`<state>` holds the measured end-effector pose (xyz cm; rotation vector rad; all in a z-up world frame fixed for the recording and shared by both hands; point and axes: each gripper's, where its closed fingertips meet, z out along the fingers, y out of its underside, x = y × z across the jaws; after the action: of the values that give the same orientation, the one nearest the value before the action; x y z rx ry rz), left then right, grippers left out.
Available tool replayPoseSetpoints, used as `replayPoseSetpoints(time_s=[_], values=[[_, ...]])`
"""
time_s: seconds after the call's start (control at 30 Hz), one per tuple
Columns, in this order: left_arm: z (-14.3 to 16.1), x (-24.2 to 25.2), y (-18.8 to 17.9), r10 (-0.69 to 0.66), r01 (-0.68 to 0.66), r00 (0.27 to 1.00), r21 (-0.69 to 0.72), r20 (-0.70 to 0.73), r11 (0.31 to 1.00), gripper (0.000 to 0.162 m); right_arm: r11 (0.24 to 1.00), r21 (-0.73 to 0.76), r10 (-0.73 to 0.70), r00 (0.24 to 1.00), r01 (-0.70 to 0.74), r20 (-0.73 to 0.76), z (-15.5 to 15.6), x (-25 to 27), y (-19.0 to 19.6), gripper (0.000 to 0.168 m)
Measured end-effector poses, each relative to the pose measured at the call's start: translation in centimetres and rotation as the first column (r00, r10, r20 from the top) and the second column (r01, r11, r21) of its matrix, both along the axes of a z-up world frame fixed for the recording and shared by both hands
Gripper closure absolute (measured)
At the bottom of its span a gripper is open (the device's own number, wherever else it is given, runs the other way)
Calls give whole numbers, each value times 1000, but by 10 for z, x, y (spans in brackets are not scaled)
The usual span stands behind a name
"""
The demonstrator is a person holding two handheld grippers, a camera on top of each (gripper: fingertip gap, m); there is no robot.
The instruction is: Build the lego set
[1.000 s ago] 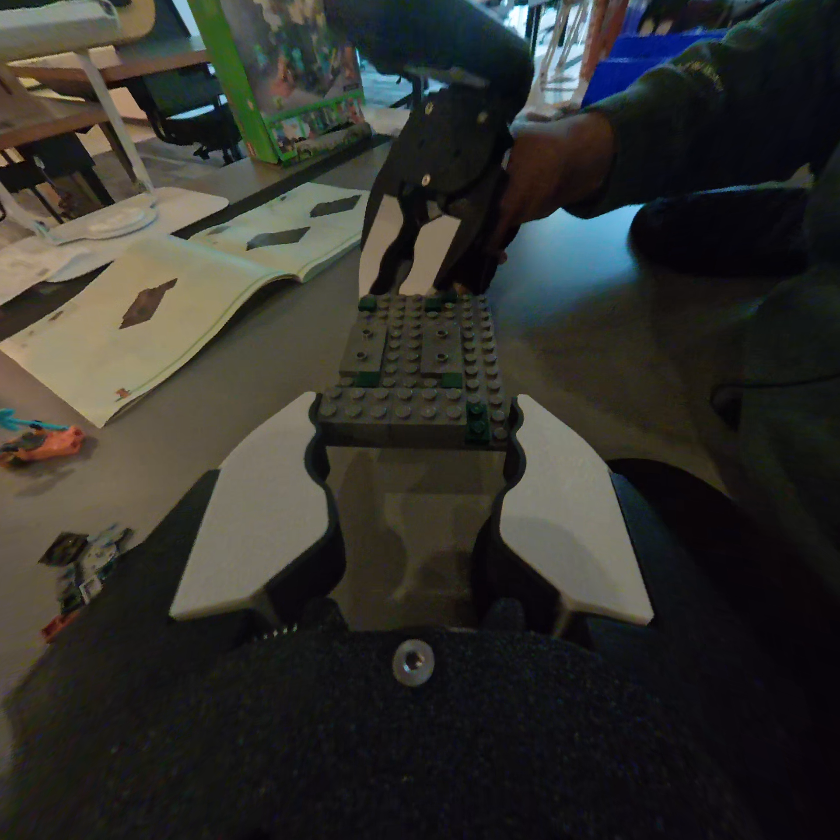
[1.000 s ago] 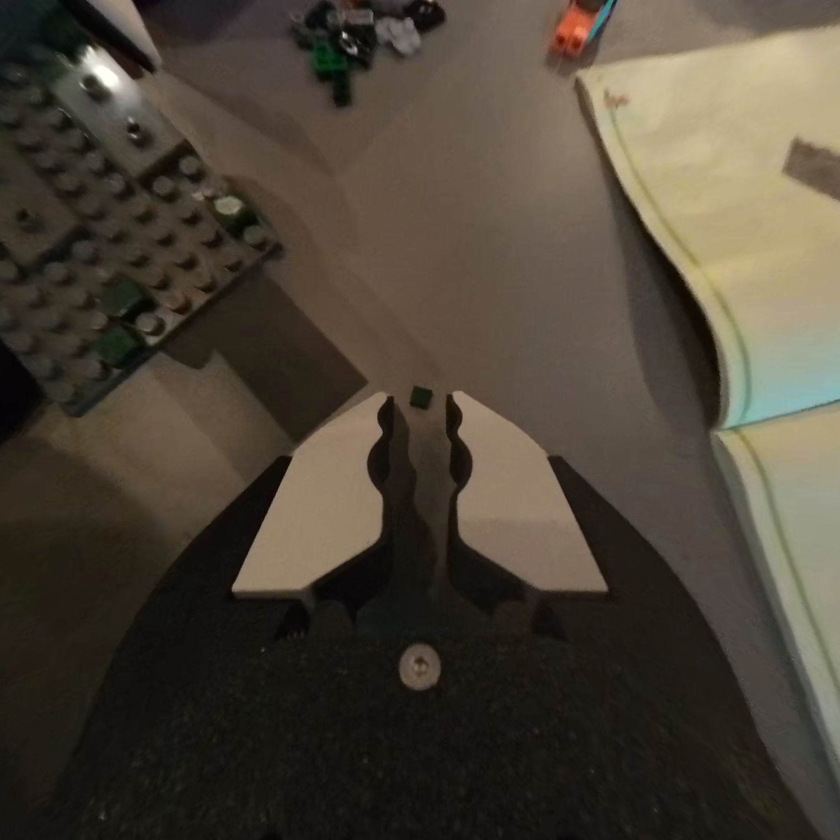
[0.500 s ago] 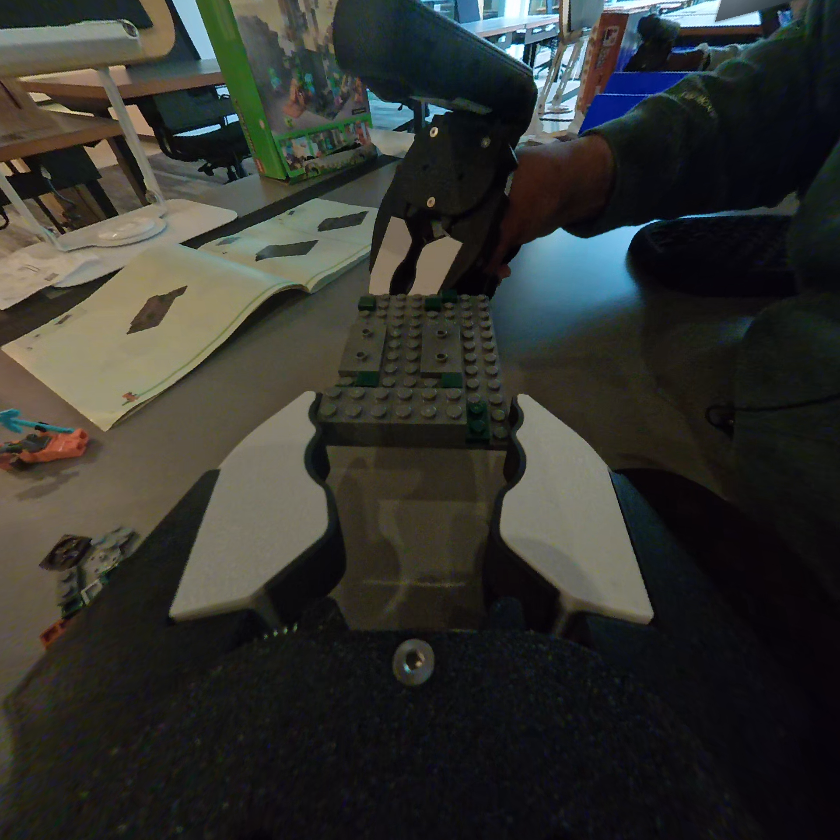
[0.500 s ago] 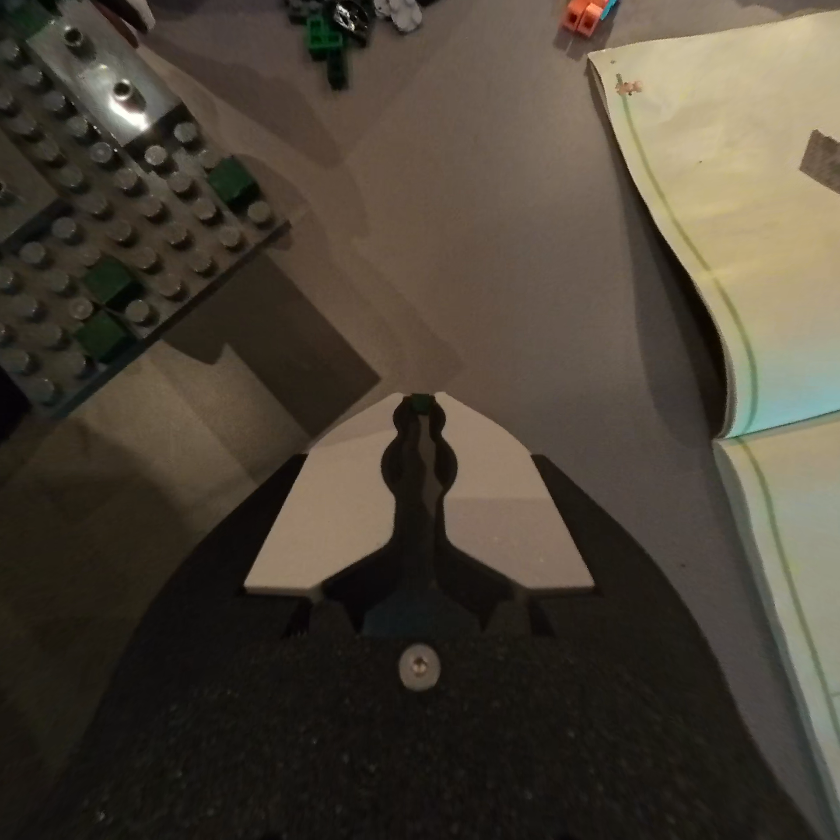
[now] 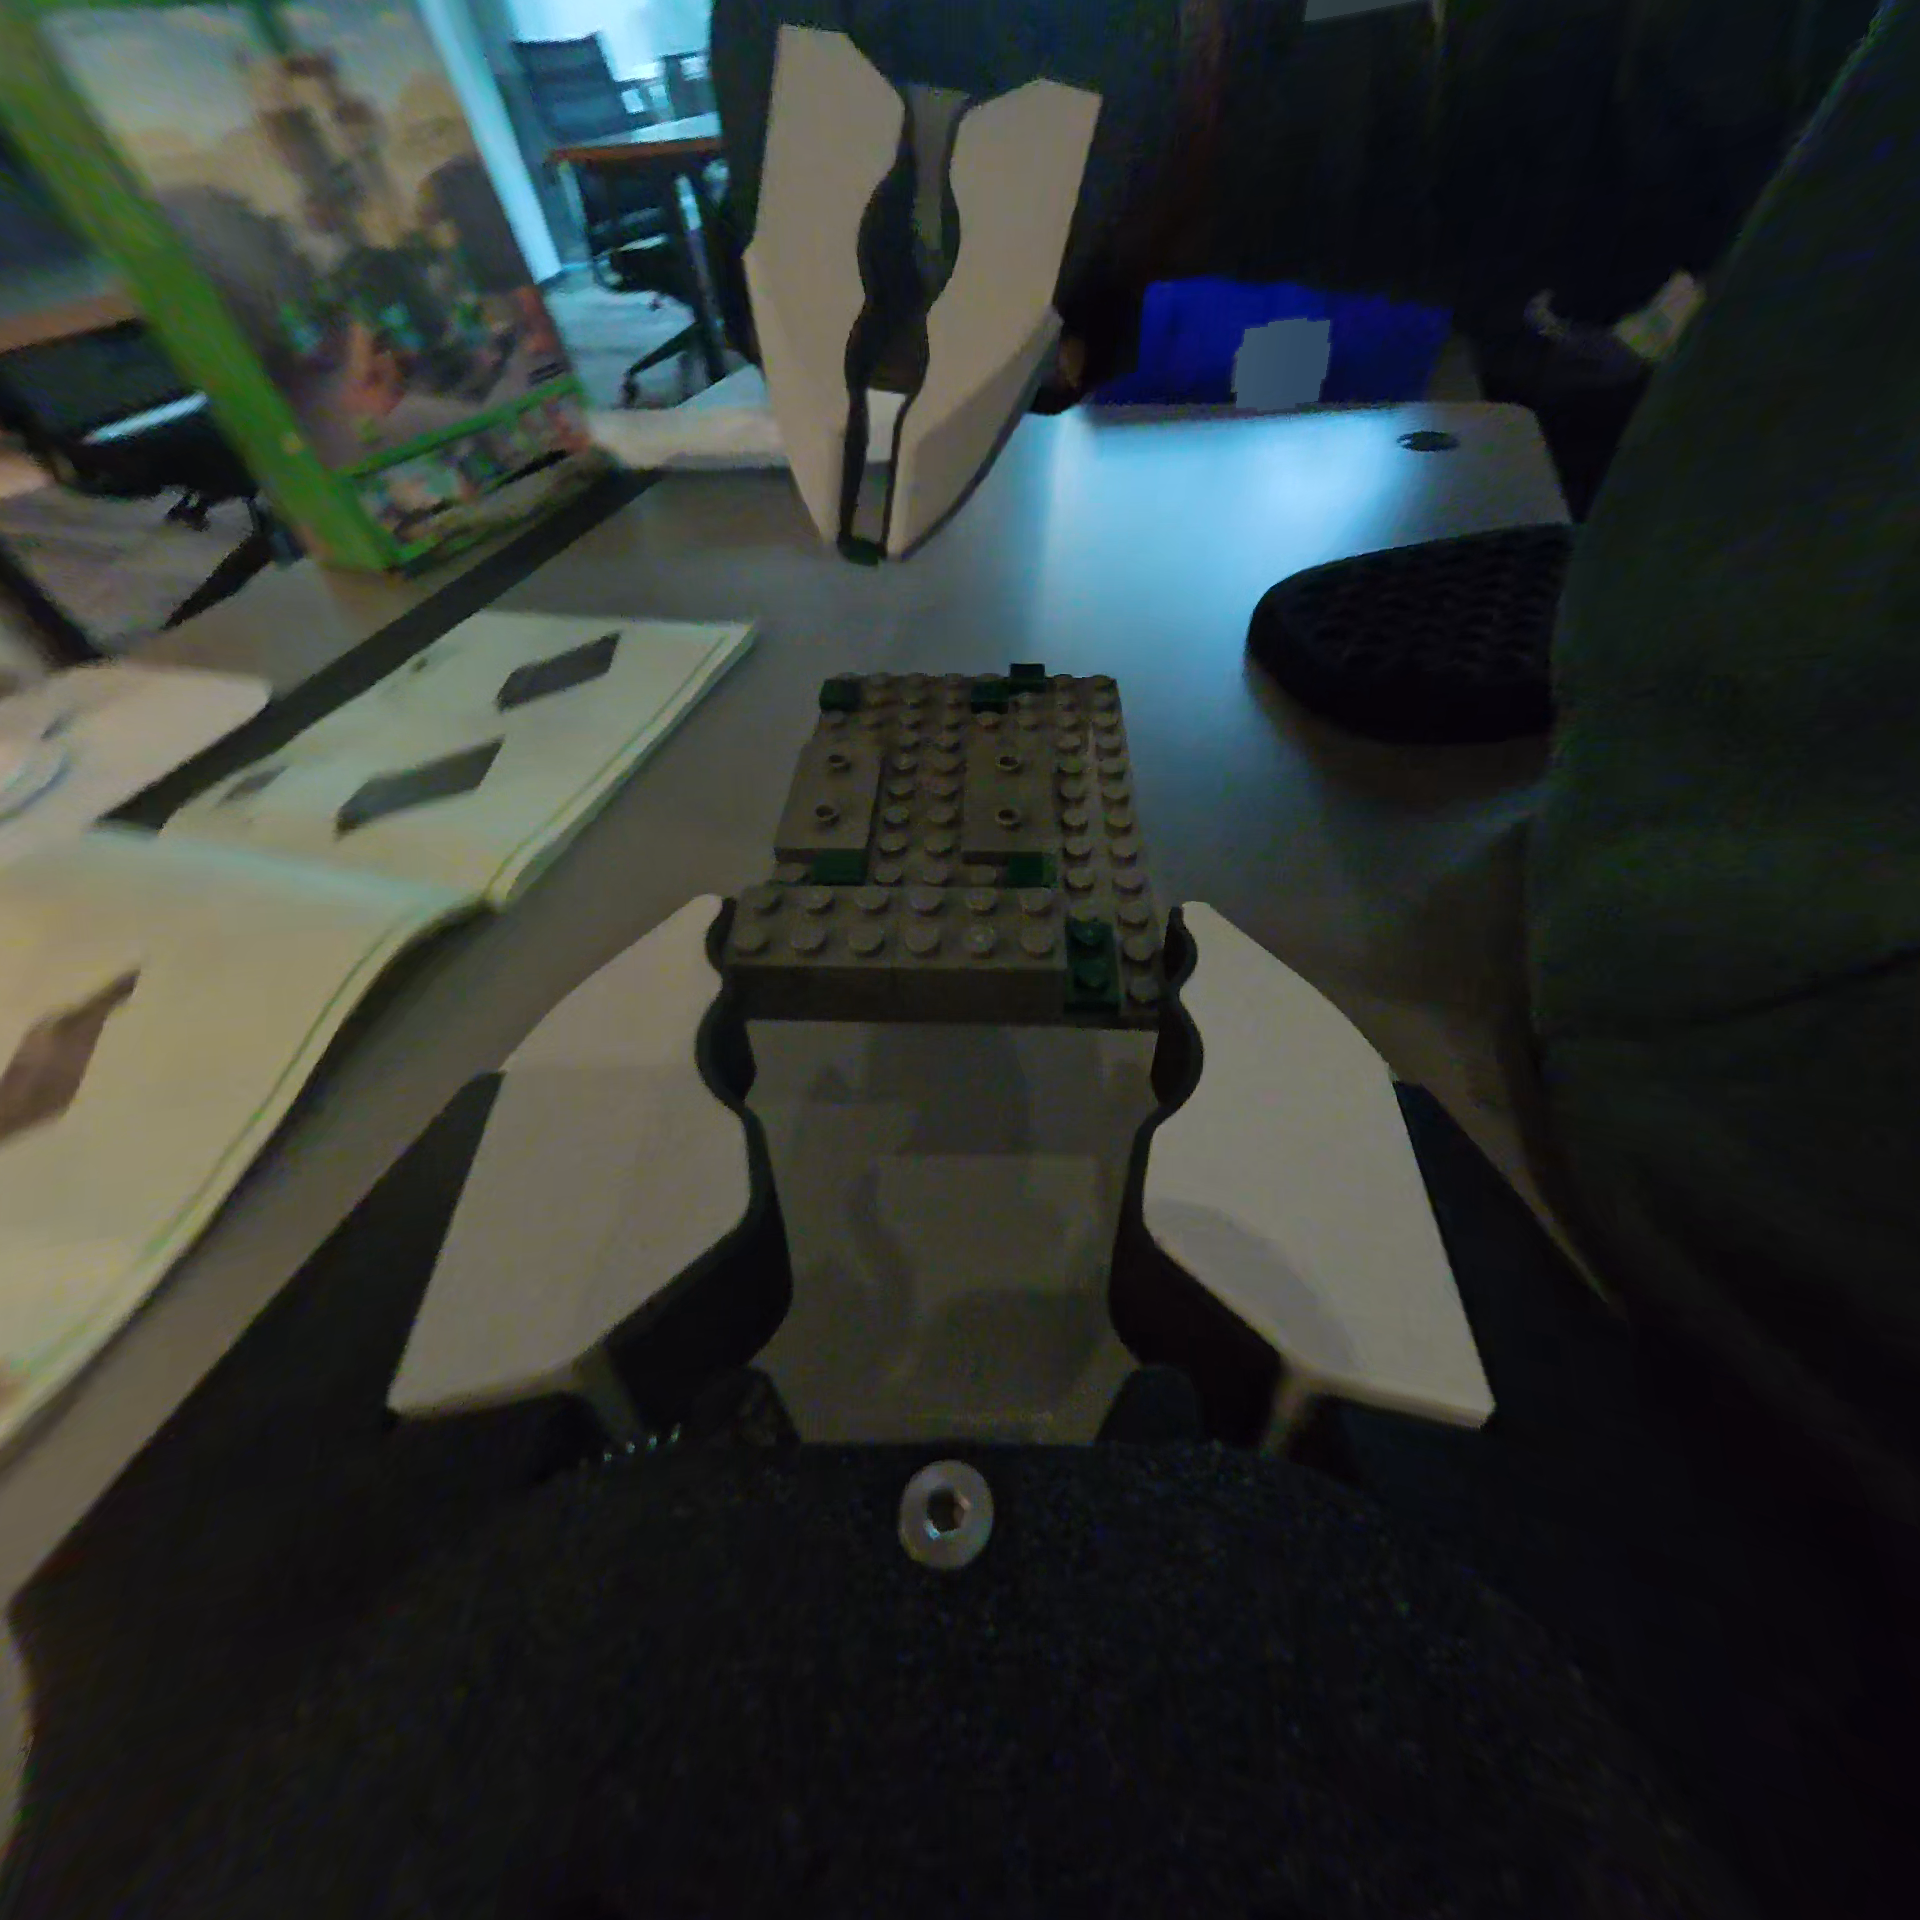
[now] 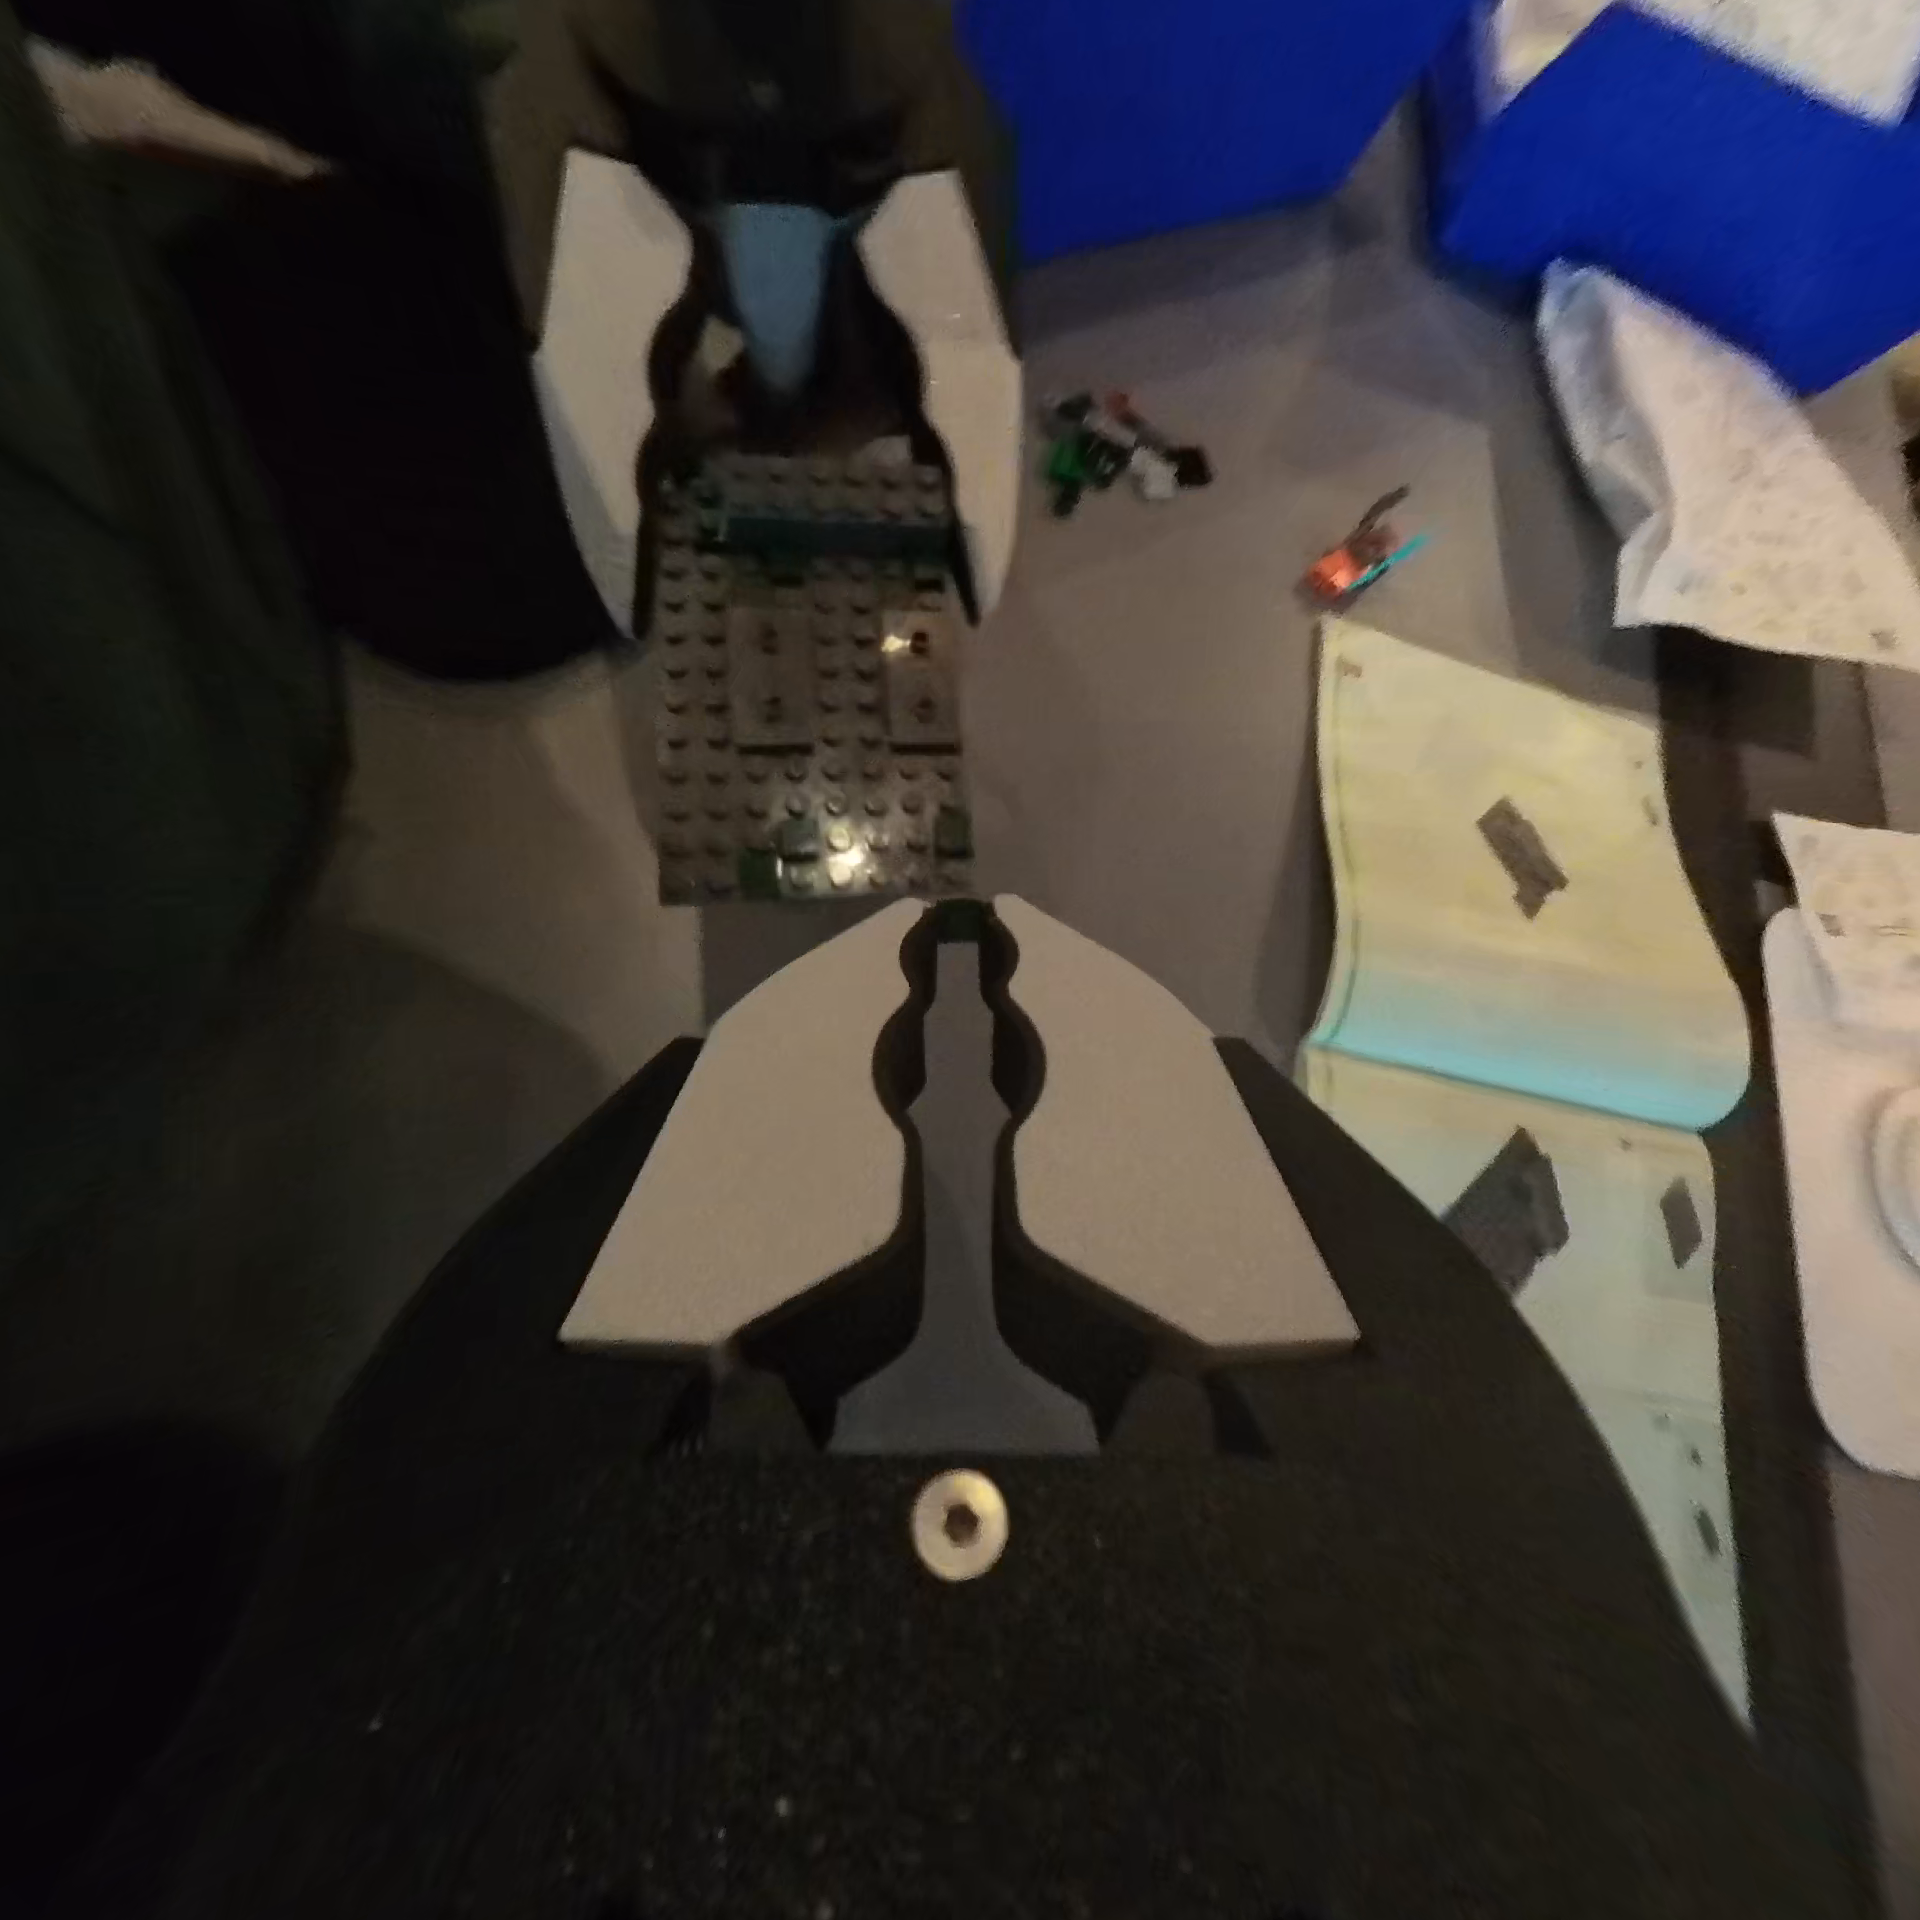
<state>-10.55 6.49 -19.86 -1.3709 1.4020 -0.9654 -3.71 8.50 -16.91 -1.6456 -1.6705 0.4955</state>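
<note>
The left gripper (image 5: 945, 961) is clamped on the near end of the grey Lego baseplate (image 5: 961, 831), one white finger on each side edge, holding it level just above the grey table (image 5: 1195, 540). The plate carries a raised grey brick row at the near edge, two smooth grey tiles further along and a scatter of small dark green pieces.

Up beyond the far end hangs the right gripper (image 5: 862, 545), tips pointing down, jaws nearly together and pinching a tiny dark green piece (image 6: 961, 920). In the right wrist view that piece sits right at the fingertips, just short of the plate's far edge and above it; the picture is soft, so whether it touches the plate I cannot tell.

Around the work: an open instruction booklet (image 5: 436, 769) lies to the left of the plate, well clear of both grippers. Behind it stands the green-edged set box (image 5: 312, 291). A black perforated pad (image 5: 1423, 634) rests on the right side of the table, and a dark green sleeve (image 5: 1745, 727) fills the right edge of the left wrist view.

From the right wrist view, a small heap of loose pieces (image 6: 1122, 447) and an orange-and-teal tool (image 6: 1361, 556) lie on the table beside the plate, apart from it. Blue bins (image 6: 1662, 135) and a crumpled clear bag (image 6: 1714, 499) sit further off. Between the pinched piece and the plate's studs, nothing stands in the way.
</note>
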Motion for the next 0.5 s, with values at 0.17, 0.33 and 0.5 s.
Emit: replayPoseSetpoints(time_s=[0.17,0.33,0.5], values=[[9,28,-9,-69,69,998,32,5,997,86,999,-29,-16,999,17,35,-1,16,-13,161],[15,37,-16,-103,103,994,32,21,994,86,999,-47,-1,998,4,61,0,22,-22,161],[18,37,-18,-108,106,994,44,25,993,86,999,-43,18,995,-14,96,2,21,-24,161]])
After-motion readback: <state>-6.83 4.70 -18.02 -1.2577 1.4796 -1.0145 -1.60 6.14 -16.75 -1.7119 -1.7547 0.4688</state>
